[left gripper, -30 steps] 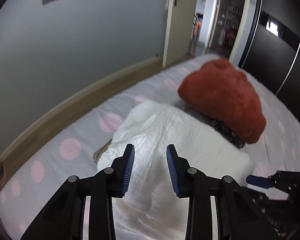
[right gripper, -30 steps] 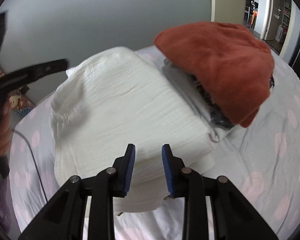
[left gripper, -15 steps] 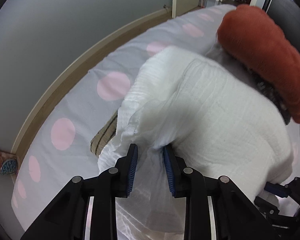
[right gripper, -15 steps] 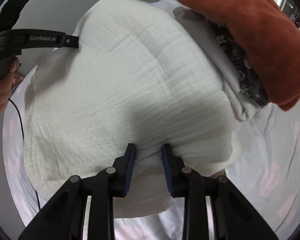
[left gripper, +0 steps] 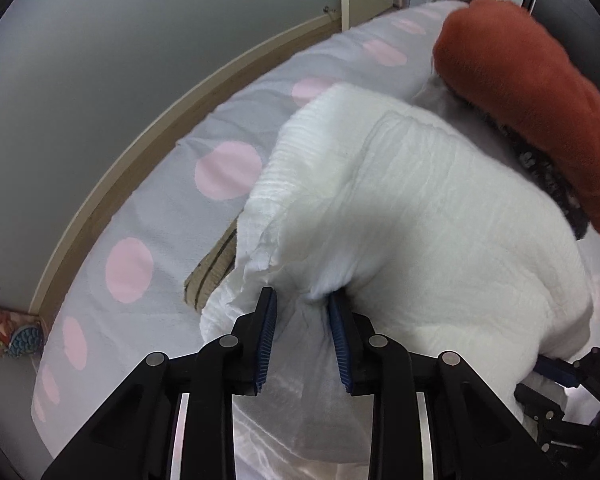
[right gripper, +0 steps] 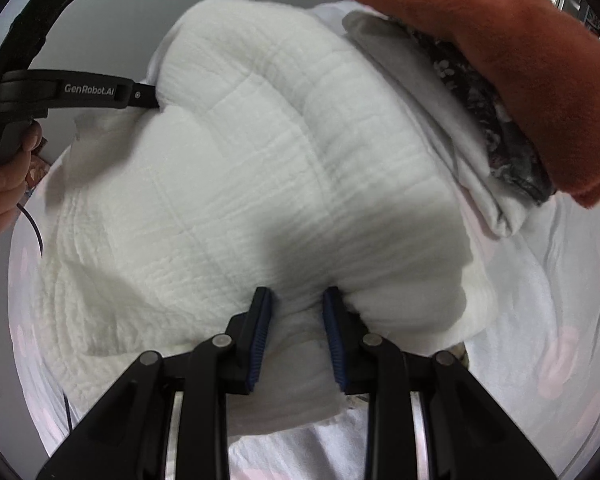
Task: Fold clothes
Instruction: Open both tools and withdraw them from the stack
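Note:
A thick white crinkled garment [left gripper: 420,216] lies folded in a bulky heap on the bed. My left gripper [left gripper: 302,304] is shut on a bunched part of its near left edge, with cloth puckered between the blue pads. In the right wrist view the same white garment [right gripper: 260,152] fills the middle, and my right gripper [right gripper: 296,300] is shut on its near edge. There the left gripper's body [right gripper: 96,90] also shows, pressed into the cloth's far left side and held by a hand [right gripper: 4,184]. Part of the right gripper's body [left gripper: 560,372] shows at the left view's lower right.
A rust-orange folded cloth [left gripper: 532,96] tops a stack with a dark floral garment [right gripper: 500,132] just behind the white one. A beige striped item [left gripper: 212,276] sticks out beneath the white garment. The bed sheet [left gripper: 160,208] is grey with pink dots; a wall and wooden rail run along its left.
Both grippers dropped down and forward onto the white garment. The left jaws narrowed and closed on its edge; cloth now sits bunched between the right jaws too.

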A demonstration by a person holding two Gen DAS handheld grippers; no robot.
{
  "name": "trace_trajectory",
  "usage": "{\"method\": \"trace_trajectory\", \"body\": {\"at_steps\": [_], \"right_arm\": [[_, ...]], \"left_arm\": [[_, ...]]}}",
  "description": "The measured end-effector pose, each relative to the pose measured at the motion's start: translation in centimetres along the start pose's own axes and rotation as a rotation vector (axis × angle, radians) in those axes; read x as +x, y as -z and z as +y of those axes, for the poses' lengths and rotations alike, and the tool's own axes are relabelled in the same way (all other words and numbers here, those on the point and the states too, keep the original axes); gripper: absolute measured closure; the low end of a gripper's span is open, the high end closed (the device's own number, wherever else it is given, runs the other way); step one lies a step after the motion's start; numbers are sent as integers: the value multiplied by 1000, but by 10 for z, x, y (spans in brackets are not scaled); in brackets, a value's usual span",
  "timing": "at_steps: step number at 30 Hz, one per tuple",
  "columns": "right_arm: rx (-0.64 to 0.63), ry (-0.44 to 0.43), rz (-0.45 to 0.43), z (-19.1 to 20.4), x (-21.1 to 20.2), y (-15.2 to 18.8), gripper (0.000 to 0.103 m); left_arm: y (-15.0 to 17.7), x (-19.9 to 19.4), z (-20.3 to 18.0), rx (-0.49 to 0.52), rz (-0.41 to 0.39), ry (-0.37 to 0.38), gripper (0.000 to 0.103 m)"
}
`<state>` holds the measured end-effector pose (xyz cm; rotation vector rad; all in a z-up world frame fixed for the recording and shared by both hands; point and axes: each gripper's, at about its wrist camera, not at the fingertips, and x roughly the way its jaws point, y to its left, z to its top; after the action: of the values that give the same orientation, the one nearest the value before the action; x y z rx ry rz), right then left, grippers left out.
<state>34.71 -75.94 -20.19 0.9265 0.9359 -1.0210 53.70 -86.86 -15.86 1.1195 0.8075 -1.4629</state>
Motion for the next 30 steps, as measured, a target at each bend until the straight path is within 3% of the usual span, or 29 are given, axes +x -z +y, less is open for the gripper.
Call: {"method": "trace_trajectory", "body": {"at_steps": [5, 10, 16, 17, 19, 22, 25, 30], "right_arm": [[45, 7, -71, -6, -45, 23, 76], [107, 19, -102, -4, -83, 48, 76], [166, 22, -196, 4, -118, 64, 74], [178, 19, -209, 5, -124, 66, 63], [198, 20, -233, 9, -143, 76, 54], [214, 34, -271, 15, -171, 91, 54], [216, 67, -314, 21, -194, 108, 54], [238, 81, -378, 30, -220, 141, 54]], "left_arm": [[21, -34, 3, 85, -16, -86, 70], [47, -56, 17, 81, -19, -163, 70], [83, -125, 5, 75, -149, -170, 70], [90, -138, 0, 76, -171, -170, 70], [102, -163, -10, 83, -210, -156, 67], [119, -193, -24, 91, -264, -131, 62], [140, -220, -43, 104, -315, -113, 47], [179, -255, -74, 124, -384, -103, 45]]}}
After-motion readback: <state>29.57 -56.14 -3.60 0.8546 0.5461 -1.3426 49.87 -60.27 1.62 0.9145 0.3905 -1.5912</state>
